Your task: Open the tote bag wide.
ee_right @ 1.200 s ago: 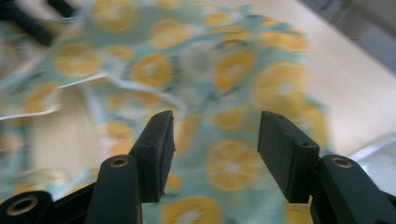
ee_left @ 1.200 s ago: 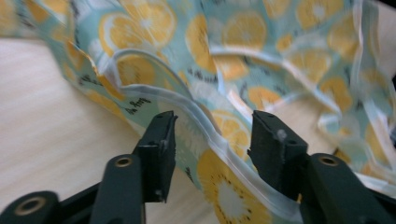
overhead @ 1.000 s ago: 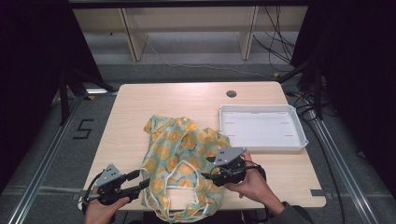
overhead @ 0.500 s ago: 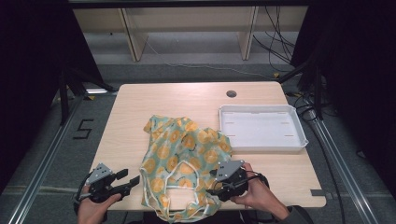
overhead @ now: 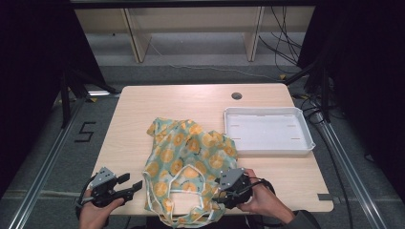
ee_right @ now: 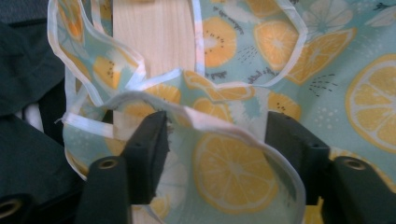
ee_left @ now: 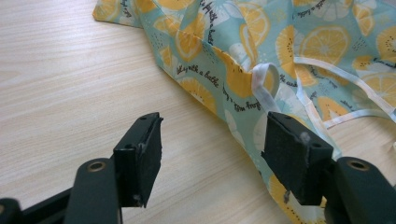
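My right gripper point(overhead: 224, 192) straddles the teal lemon-print cloth garment point(overhead: 188, 152) at lower centre, jaws wide and lately narrowing; left gripper point(overhead: 134, 187) gapes, lately widening, over bare table point(overhead: 191, 102). Nothing gripped yet.

high view looks forward and down on the whole tabletop point(overhead: 143, 109). each claw view sits close above it, facing along its jaws. all three share the printed cloth point(overhead: 191, 152).
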Demonstrator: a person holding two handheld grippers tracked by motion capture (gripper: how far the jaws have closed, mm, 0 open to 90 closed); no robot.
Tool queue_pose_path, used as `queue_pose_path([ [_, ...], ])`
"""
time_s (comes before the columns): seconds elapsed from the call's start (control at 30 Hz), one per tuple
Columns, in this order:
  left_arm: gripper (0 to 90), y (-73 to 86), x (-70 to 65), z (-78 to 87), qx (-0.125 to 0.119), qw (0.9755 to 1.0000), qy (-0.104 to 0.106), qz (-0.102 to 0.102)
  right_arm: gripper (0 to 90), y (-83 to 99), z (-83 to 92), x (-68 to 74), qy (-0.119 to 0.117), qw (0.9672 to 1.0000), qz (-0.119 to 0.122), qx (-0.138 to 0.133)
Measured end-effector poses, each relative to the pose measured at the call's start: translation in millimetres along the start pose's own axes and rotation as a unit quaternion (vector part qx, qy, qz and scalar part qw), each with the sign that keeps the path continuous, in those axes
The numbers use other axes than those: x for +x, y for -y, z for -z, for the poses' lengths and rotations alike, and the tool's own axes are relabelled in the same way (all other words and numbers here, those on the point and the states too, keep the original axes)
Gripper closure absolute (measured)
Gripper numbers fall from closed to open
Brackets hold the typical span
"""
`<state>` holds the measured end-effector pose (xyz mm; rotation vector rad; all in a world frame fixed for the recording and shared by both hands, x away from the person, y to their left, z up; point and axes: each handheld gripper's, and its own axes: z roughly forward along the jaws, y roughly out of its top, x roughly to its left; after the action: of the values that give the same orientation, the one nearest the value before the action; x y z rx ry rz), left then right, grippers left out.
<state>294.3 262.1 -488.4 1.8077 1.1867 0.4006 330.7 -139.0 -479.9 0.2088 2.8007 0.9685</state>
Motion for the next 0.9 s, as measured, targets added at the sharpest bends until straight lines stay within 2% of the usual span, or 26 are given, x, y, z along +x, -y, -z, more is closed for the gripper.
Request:
queue_pose_path([
  [0.1, 36.3, -0.1, -0.5, -0.2, 0.003, 1.0000, 0.000, -0.005, 55.9, -0.1, -2.5, 0.7, 0.000, 0.9998, 0.020, 0.006],
  [0.13, 36.2, 0.0, -0.6, -0.6, 0.004, 1.0000, 0.000, -0.007, 64.4, -0.2, -3.2, 0.9, 0.002, 0.9996, 0.025, 0.008],
  [0.17, 36.0, 0.3, -1.0, -1.4, 0.003, 1.0000, 0.002, -0.003, 77.6, -0.3, -3.8, 0.1, 0.001, 0.9994, 0.032, 0.013],
  [0.2, 36.0, 0.3, -0.7, -1.5, 0.006, 1.0000, 0.002, -0.004, 77.6, -0.3, -3.8, 0.1, 0.001, 0.9994, 0.032, 0.013],
  [0.23, 35.8, 0.4, -1.3, -1.4, 0.005, 1.0000, -0.002, -0.004, 87.2, -0.1, -4.5, 0.3, 0.003, 0.9993, 0.035, 0.016],
  [0.33, 35.9, 0.0, -1.5, -1.2, 0.002, 1.0000, 0.000, -0.006, 89.6, -1.3, -4.2, -1.2, 0.007, 0.9989, 0.045, 0.016],
  [0.37, 35.8, -0.5, -1.3, -0.5, 0.003, 1.0000, 0.000, -0.009, 89.9, -2.1, -3.3, -1.1, 0.007, 0.9992, 0.036, 0.013],
  [0.4, 35.8, -1.9, -2.9, 1.2, -0.002, 1.0000, 0.002, -0.004, 90.0, -4.5, -0.3, -3.0, 0.015, 0.9996, 0.024, 0.000],
  [0.43, 35.8, -1.9, -2.9, 1.2, -0.002, 1.0000, 0.002, -0.004, 90.0, -4.5, -0.3, -3.0, 0.015, 0.9996, 0.024, 0.000],
  [0.47, 35.5, -4.4, -4.3, 4.4, -0.010, 0.9999, 0.001, -0.007, 90.0, -8.8, 5.2, -7.4, 0.017, 0.9995, 0.016, -0.021],
  [0.53, 35.0, -9.5, -8.5, 10.3, -0.025, 0.9996, 0.005, -0.012, 90.0, -10.8, 7.7, -10.2, 0.022, 0.9992, 0.015, -0.031],
  [0.57, 34.4, -11.9, -12.5, 14.0, -0.032, 0.9994, 0.006, -0.010, 90.0, -14.0, 12.5, -15.1, 0.026, 0.9986, 0.002, -0.046],
  [0.6, 32.0, -16.7, -20.8, 19.7, -0.042, 0.9985, 0.021, -0.027, 90.0, -18.6, 19.0, -24.2, 0.037, 0.9970, -0.013, -0.066],
  [0.63, 31.8, -18.9, -26.9, 22.2, -0.044, 0.9979, 0.032, -0.036, 90.0, -21.3, 22.0, -29.4, 0.043, 0.9960, -0.022, -0.075],
  [0.67, 31.3, -18.9, -26.9, 22.2, -0.044, 0.9979, 0.032, -0.036, 90.0, -21.3, 22.0, -29.4, 0.043, 0.9960, -0.022, -0.075],
  [0.7, 31.3, -20.7, -35.0, 24.0, -0.042, 0.9971, 0.044, -0.046, 90.0, -24.4, 23.6, -35.5, 0.048, 0.9953, -0.019, -0.082],
  [0.73, 30.2, -21.2, -41.6, 23.5, -0.039, 0.9960, 0.059, -0.055, 90.0, -27.8, 26.2, -40.6, 0.054, 0.9937, -0.036, -0.091],
  [0.77, 29.6, -20.7, -49.4, 21.8, -0.030, 0.9946, 0.072, -0.069, 90.0, -31.3, 26.8, -45.2, 0.055, 0.9932, -0.033, -0.097],
  [0.8, 28.6, -19.4, -54.3, 19.5, -0.026, 0.9940, 0.078, -0.071, 90.0, -37.3, 29.2, -49.8, 0.061, 0.9917, -0.046, -0.103],
  [0.83, 28.6, -18.4, -58.4, 17.3, -0.018, 0.9931, 0.084, -0.079, 90.0, -37.3, 29.2, -49.8, 0.061, 0.9917, -0.046, -0.103],
  [0.9, 27.1, -15.8, -67.2, 9.8, 0.001, 0.9899, 0.093, -0.107, 90.0, -42.4, 30.4, -53.1, 0.060, 0.9907, -0.050, -0.111],
])
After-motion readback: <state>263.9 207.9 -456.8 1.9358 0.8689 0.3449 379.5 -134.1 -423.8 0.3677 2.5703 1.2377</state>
